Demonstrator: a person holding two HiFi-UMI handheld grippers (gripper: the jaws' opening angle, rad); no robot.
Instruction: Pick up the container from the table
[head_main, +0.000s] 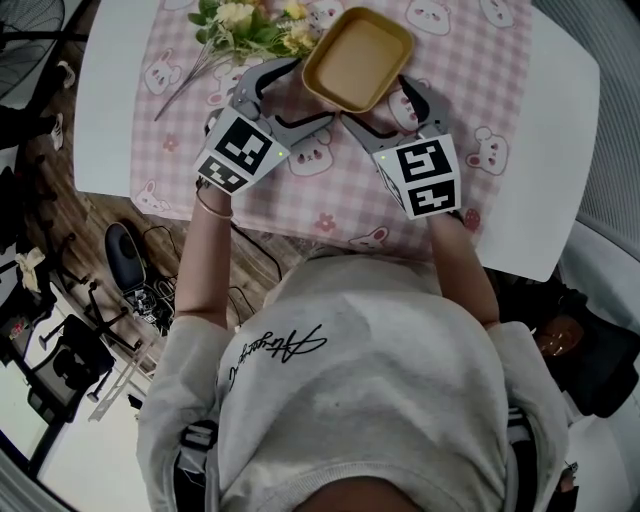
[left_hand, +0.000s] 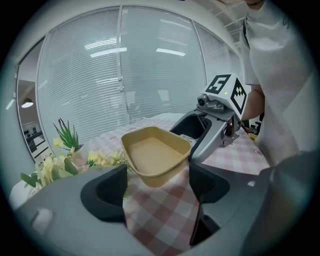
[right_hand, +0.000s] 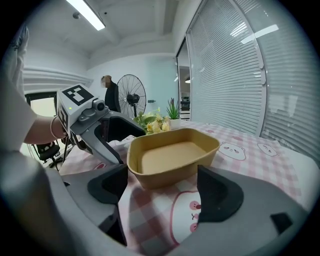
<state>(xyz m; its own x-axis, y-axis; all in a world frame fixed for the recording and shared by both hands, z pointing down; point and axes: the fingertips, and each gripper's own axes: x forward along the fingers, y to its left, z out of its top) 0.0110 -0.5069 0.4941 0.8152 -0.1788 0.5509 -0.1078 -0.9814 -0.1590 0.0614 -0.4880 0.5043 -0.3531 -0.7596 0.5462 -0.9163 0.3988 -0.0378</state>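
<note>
We find one container (head_main: 358, 58) near the bench's (head_main: 105, 90) far edge

Head view: the tan, empty container lies on one pink checked cloth (head_main: 480, 80), one flower bunch (head_main: 245, 25) beside it. Left gripper view: the left hand-held gripper (left_hand: 156, 180) is spread around its corner. Right gripper view: the right hand-held gripper (right_hand: 162, 182) is spread likewise.

No legible text, number or brand to log: one line of black cursive script (head_main: 275, 352) runs across the person's grey shirt (head_main: 400, 400) but cannot be read (letters too looped and small), while the left cube (head_main: 238, 150) and right cube (head_main: 424, 176) carry only black-and-white square marker patterns.
</note>
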